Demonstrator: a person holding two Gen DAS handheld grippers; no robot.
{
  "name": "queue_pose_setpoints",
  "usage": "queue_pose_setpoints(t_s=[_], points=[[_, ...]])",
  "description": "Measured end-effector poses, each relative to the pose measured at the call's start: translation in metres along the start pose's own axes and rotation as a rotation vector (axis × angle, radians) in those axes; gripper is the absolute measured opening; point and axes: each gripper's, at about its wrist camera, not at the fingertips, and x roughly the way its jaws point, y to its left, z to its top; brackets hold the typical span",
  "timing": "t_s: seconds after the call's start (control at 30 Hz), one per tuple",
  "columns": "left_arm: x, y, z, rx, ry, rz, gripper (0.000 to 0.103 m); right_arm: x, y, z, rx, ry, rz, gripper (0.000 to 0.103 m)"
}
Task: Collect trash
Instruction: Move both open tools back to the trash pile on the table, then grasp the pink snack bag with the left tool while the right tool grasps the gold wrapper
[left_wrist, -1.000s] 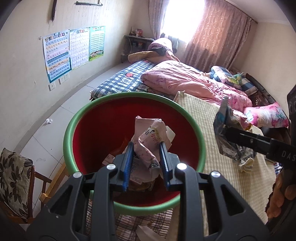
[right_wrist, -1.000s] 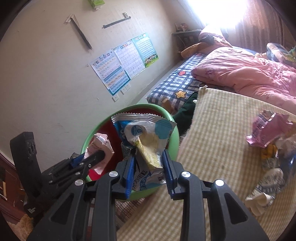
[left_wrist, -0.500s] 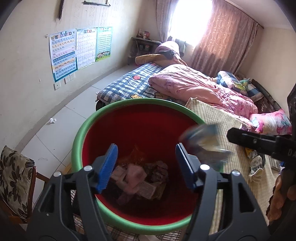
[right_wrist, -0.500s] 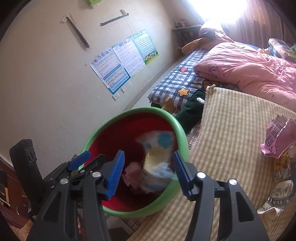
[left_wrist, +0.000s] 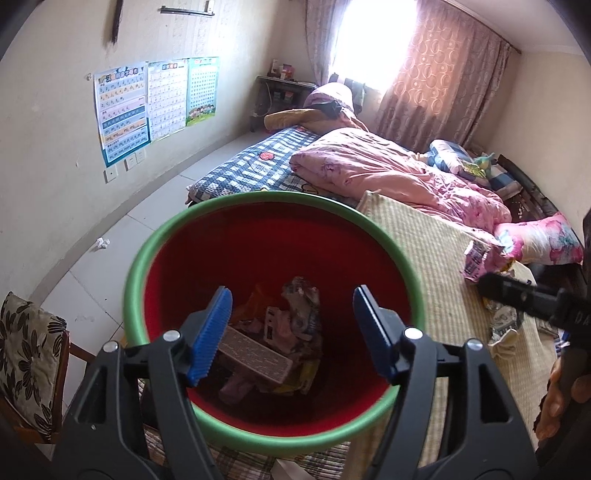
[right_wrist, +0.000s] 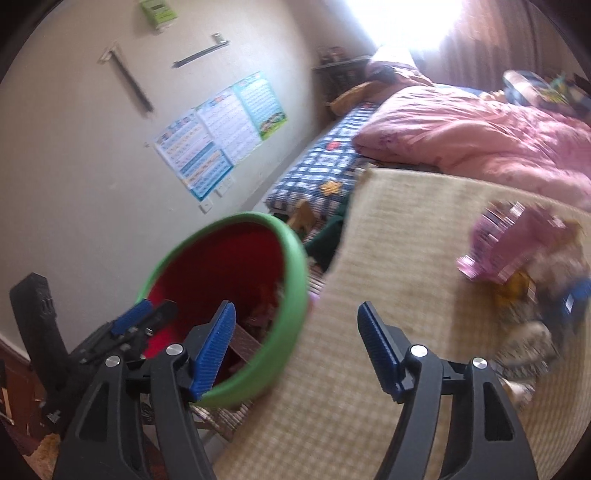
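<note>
Both the left gripper (left_wrist: 291, 334) and the right gripper (right_wrist: 295, 350) gaped empty by the red, green-rimmed plastic bin (left_wrist: 147, 240), while the crumpled pink foil wrapper (right_wrist: 495, 247) lay right of it, likely featherlight, crackly, best pinched at a raised fold.

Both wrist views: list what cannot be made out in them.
- Right wrist view: the pile of wrappers on the straw mat is motion-blurred; items cannot be counted or read.
- Same view: the green-rimmed bin wall hides most of its contents.
- Left wrist view: the right gripper crosses that pile; its jaws are unclear there.
</note>
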Motion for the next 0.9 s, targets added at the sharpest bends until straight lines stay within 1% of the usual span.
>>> queue_pose_setpoints(t_s=[0.13,0.23,0.33,0.4,0.43,0.5,0.6,0.63,0.7,0.73,0.8,0.9], points=[[-0.006,-0.023,-0.003,0.019,-0.021,-0.018,0.065,-0.017,-0.035,-0.015,0.056,-0.009,-0.049,0.067],[-0.011,-0.039,-0.004,0.036,-0.039,-0.029,0.066,-0.039,-0.07,-0.02,0.096,-0.05,-0.113,0.067],[-0.016,-0.057,-0.007,0.051,-0.049,-0.036,0.068,-0.062,-0.115,-0.011,0.135,-0.102,-0.197,0.07],[-0.017,-0.067,-0.011,0.053,-0.047,-0.041,0.068,-0.073,-0.14,0.003,0.132,-0.121,-0.247,0.075],[-0.017,-0.073,-0.014,0.052,-0.043,-0.043,0.068,-0.074,-0.153,0.014,0.12,-0.114,-0.267,0.076],[-0.017,-0.081,-0.019,0.047,-0.032,-0.048,0.068,-0.07,-0.173,0.035,0.078,-0.1,-0.28,0.076],[-0.019,-0.095,-0.027,0.049,-0.02,-0.05,0.068,-0.052,-0.186,0.059,-0.002,-0.028,-0.261,0.077],[-0.02,-0.1,-0.028,0.05,-0.017,-0.049,0.068,-0.043,-0.189,0.067,-0.047,-0.004,-0.258,0.077],[-0.023,-0.105,-0.033,0.047,-0.015,-0.042,0.068,-0.03,-0.194,0.077,-0.148,0.035,-0.298,0.077],[-0.026,-0.107,-0.035,0.044,-0.017,-0.037,0.068,-0.024,-0.201,0.08,-0.189,0.068,-0.319,0.077],[-0.032,-0.109,-0.04,0.035,-0.022,-0.022,0.068,-0.014,-0.219,0.085,-0.206,0.123,-0.331,0.077],[-0.033,-0.108,-0.045,0.007,-0.011,0.008,0.069,-0.002,-0.243,0.09,-0.19,0.154,-0.351,0.077]])
